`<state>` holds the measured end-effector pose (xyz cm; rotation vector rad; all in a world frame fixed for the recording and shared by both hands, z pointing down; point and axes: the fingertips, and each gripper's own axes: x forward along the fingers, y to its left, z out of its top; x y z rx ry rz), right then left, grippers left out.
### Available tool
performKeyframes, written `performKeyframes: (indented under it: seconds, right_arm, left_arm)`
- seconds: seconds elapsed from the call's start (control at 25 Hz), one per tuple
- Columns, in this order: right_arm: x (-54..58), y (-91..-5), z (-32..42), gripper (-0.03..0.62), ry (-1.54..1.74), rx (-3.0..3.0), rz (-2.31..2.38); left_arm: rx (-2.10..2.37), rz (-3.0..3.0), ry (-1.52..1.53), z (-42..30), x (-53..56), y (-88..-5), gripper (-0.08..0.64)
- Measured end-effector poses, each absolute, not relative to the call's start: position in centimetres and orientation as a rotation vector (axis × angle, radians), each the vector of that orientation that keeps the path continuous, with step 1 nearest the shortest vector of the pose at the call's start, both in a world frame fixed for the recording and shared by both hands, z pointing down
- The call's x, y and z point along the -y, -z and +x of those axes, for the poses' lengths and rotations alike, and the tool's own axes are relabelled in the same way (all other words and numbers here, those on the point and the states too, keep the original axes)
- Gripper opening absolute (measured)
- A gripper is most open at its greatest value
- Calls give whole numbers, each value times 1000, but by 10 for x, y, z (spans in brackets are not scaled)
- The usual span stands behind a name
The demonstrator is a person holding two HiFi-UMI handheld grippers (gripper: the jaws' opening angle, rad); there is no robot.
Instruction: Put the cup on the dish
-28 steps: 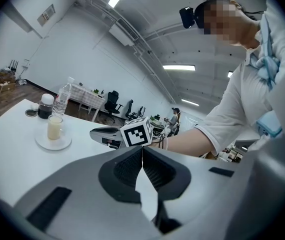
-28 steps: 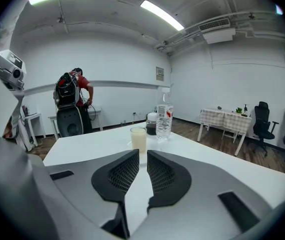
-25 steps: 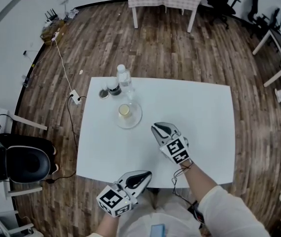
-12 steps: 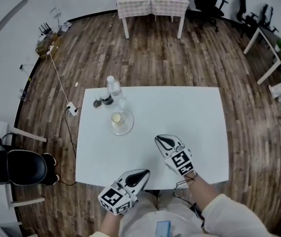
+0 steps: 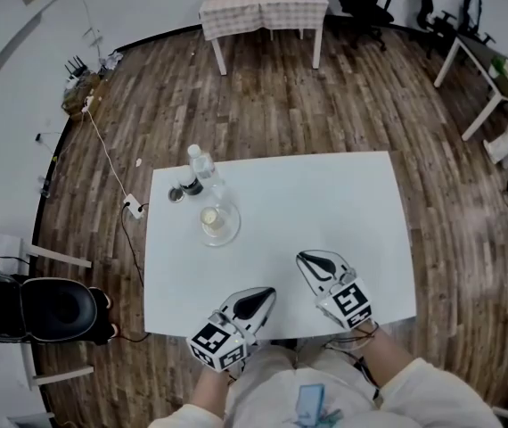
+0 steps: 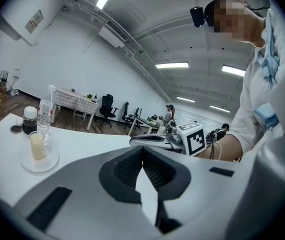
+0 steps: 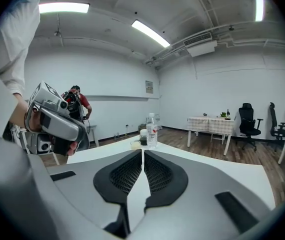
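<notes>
A small cup of yellowish liquid stands upright on a clear glass dish at the left side of the white table. In the left gripper view the cup and the dish lie far ahead on the left. My right gripper hovers over the table's near part, well to the right of the dish, shut with nothing between its fingers. At the near edge my left gripper is also shut and empty. Both are far from the cup.
A clear water bottle, a dark jar and its loose lid stand just behind the dish near the table's far left corner. A black chair sits left of the table. A cable crosses the wooden floor.
My right gripper has drawn back from the middle of the table toward the near edge and its jaws have closed. The left gripper has stayed at the near edge. The head view has shifted.
</notes>
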<state>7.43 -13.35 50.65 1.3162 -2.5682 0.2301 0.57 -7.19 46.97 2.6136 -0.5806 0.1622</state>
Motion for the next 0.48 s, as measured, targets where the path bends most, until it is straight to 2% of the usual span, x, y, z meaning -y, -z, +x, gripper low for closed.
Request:
performKeyframes:
  seconds: [0.48]
  right_arm:
    - [91,-483,107,40,-239,2602,1391]
  left_arm:
    - [572,2626,-211,14,74,-465,2]
